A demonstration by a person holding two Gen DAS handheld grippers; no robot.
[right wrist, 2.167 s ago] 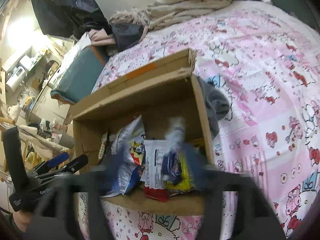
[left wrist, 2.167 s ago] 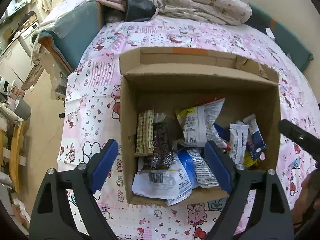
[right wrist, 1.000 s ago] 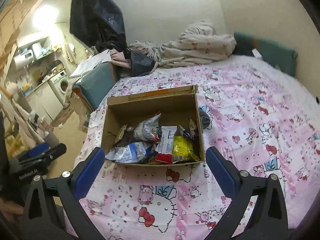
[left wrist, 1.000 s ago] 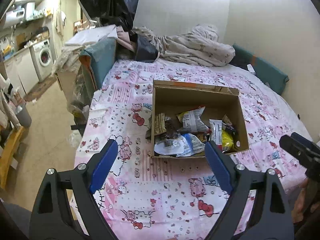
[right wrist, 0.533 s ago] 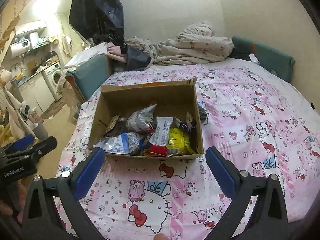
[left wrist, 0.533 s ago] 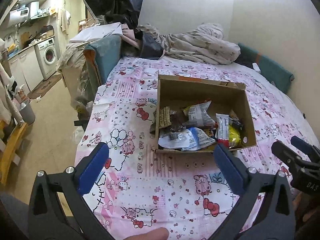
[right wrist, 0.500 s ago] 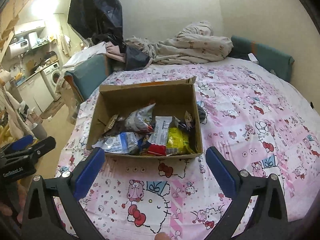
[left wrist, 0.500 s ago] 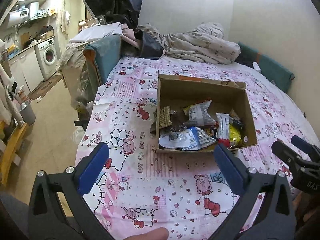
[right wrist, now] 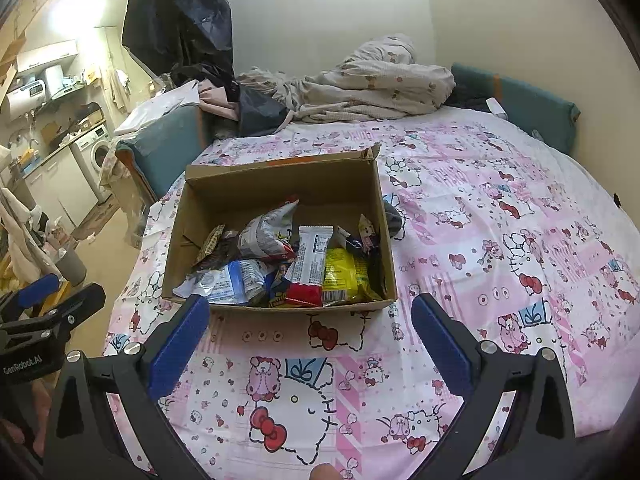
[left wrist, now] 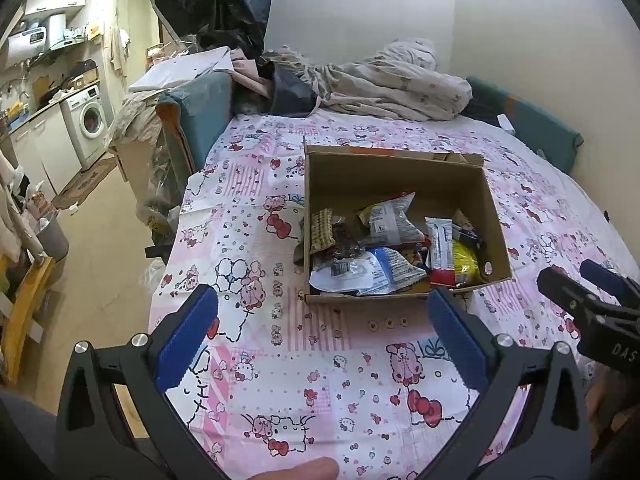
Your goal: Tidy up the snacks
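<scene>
While my left tongs (left wrist: 322, 330) and right tongs (right wrist: 310, 334) hang above the bed (right wrist: 500, 216), near its front edge, both stand wide apart and empty; the left jaws have just been opening, with nothing between them. The box (right wrist: 280, 188) sits on the sheet toward the bed's left edge. The snacks (right wrist: 304, 264) lie piled inside it against its near wall.

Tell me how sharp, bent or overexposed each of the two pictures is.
Left wrist view: sharp; fisheye curves the bed edges; dark corners; glare washes the wall's top. Right wrist view: also sharp; the cardboard box reads clearly; the lamp at upper left is blown out.
</scene>
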